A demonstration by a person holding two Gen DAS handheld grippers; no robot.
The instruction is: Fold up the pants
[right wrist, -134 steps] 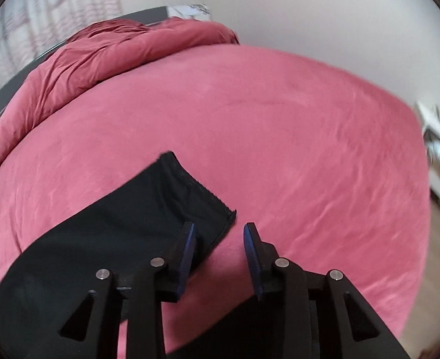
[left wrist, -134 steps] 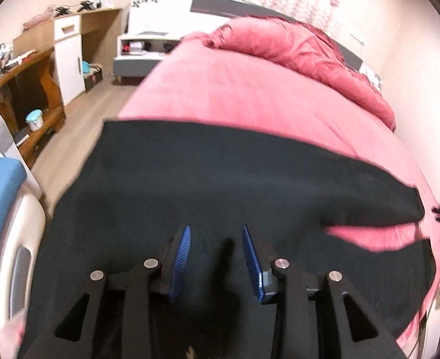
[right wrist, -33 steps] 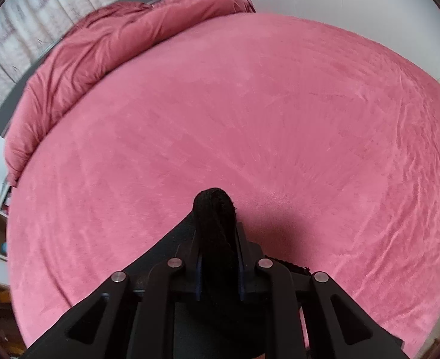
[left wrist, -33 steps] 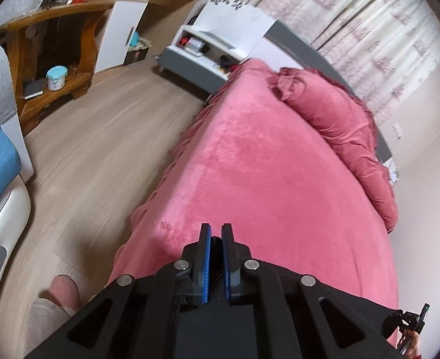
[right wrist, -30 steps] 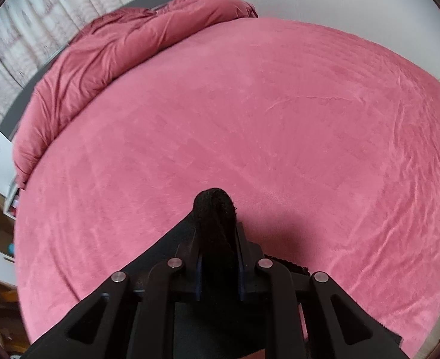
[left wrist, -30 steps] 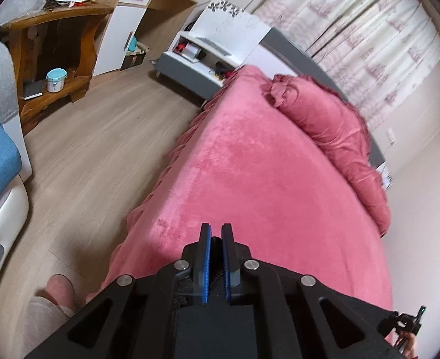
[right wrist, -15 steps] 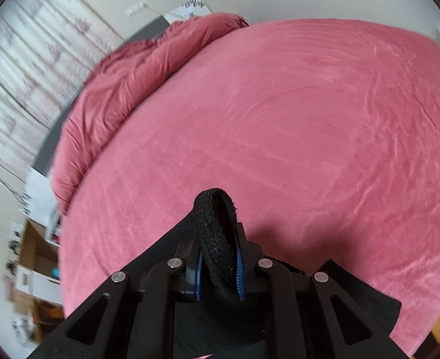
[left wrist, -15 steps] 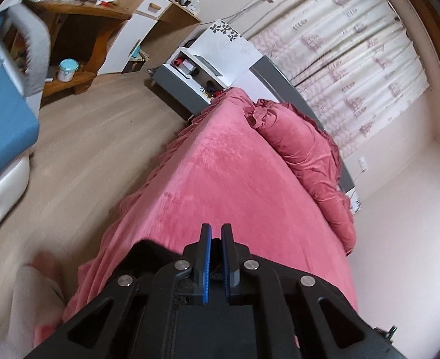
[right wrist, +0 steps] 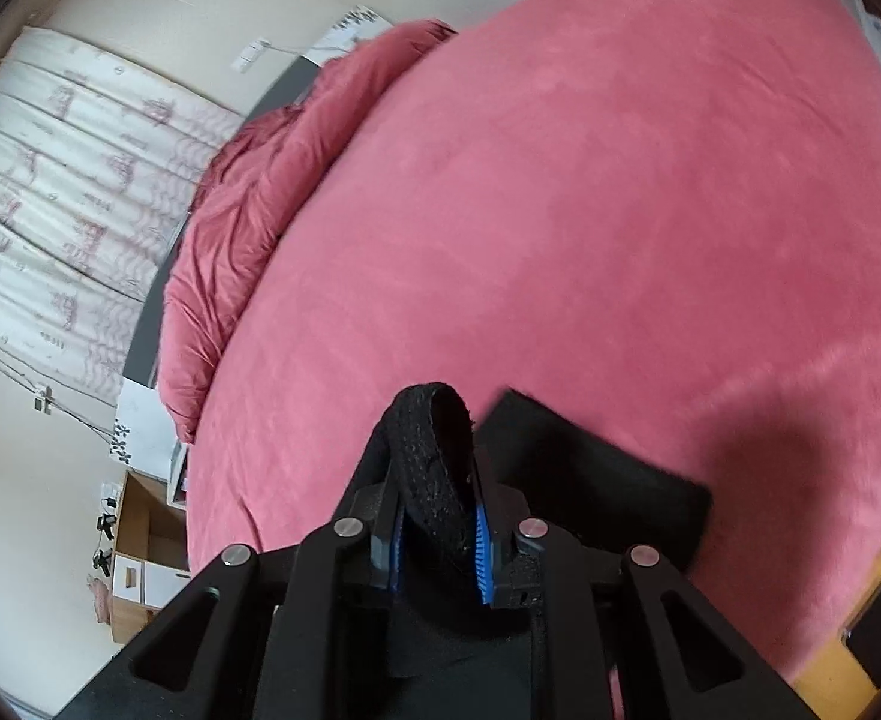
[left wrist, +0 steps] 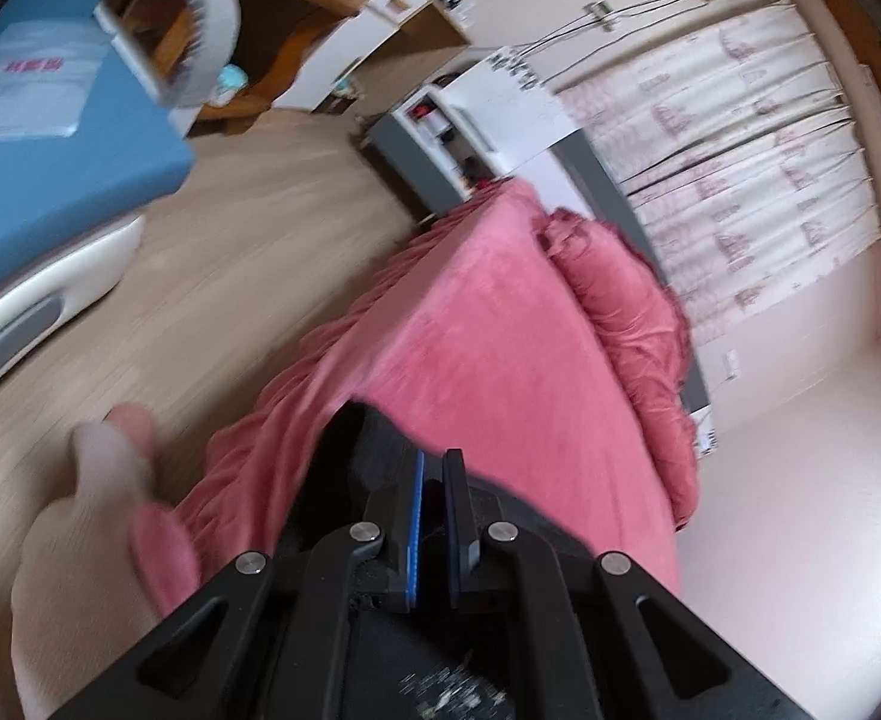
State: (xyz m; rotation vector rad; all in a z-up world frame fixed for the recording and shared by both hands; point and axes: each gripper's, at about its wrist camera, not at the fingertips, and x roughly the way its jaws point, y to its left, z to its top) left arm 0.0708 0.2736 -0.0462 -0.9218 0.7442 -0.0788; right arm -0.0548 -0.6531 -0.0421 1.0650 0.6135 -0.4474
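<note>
The black pants [left wrist: 353, 450] lie at the near edge of the pink bed [left wrist: 500, 330], and my left gripper [left wrist: 432, 462] is shut on their cloth, blue pads almost touching. In the right wrist view a thick rolled fold [right wrist: 434, 426] of the pants stands up between the pads of my right gripper [right wrist: 434, 471]. Its jaws are opening, and the fold still fills the gap and touches both pads. A flat black part of the pants [right wrist: 596, 474] lies on the bed [right wrist: 620, 210] just right of that gripper.
A bunched pink duvet [left wrist: 632, 312] lies along the headboard side, also in the right wrist view as a duvet [right wrist: 260, 192]. Wooden floor [left wrist: 230, 252], a blue padded seat [left wrist: 50, 138], a grey nightstand [left wrist: 428, 144] and a person's pale-clad foot [left wrist: 92, 510] are left of the bed.
Both views have swung and rolled as the grippers travelled. More black cloth now shows ahead of the left fingers. The fold in the right gripper has widened, and a flat pants edge appeared beside it.
</note>
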